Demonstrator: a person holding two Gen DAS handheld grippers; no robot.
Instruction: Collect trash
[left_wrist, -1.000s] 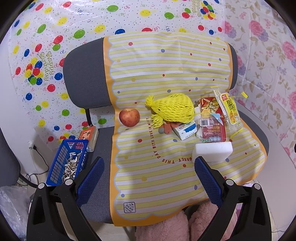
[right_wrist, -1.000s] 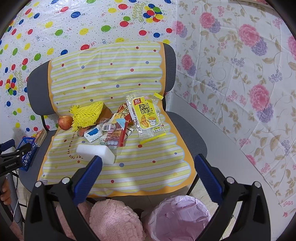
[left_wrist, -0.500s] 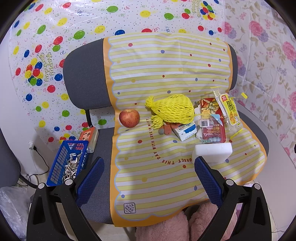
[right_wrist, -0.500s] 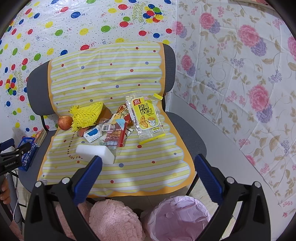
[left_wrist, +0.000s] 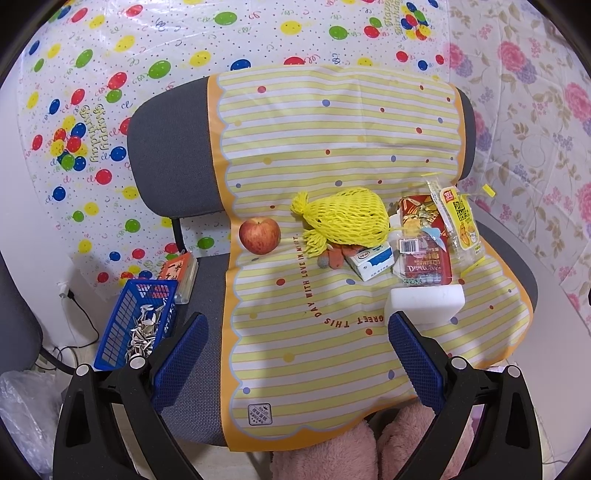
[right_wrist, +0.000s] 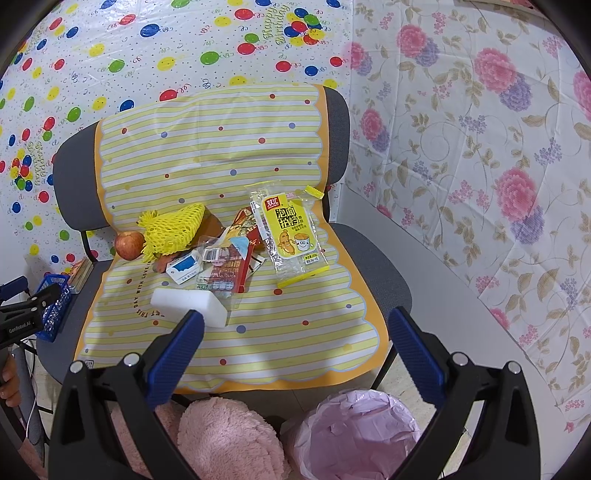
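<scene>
A chair seat under a yellow striped mat holds a pile: a yellow foam net, a small white and blue carton, red snack wrappers, a yellow sausage packet, a white sponge block and an apple. A bin lined with a pink bag stands on the floor in front of the chair. My left gripper is open and empty above the seat's front. My right gripper is open and empty above the mat's front edge.
A blue basket of shells and an orange box sit on the chair's left side. Pink fluffy slippers are below the seat. Balloon and floral sheets cover the walls. The left gripper shows at the right wrist view's left edge.
</scene>
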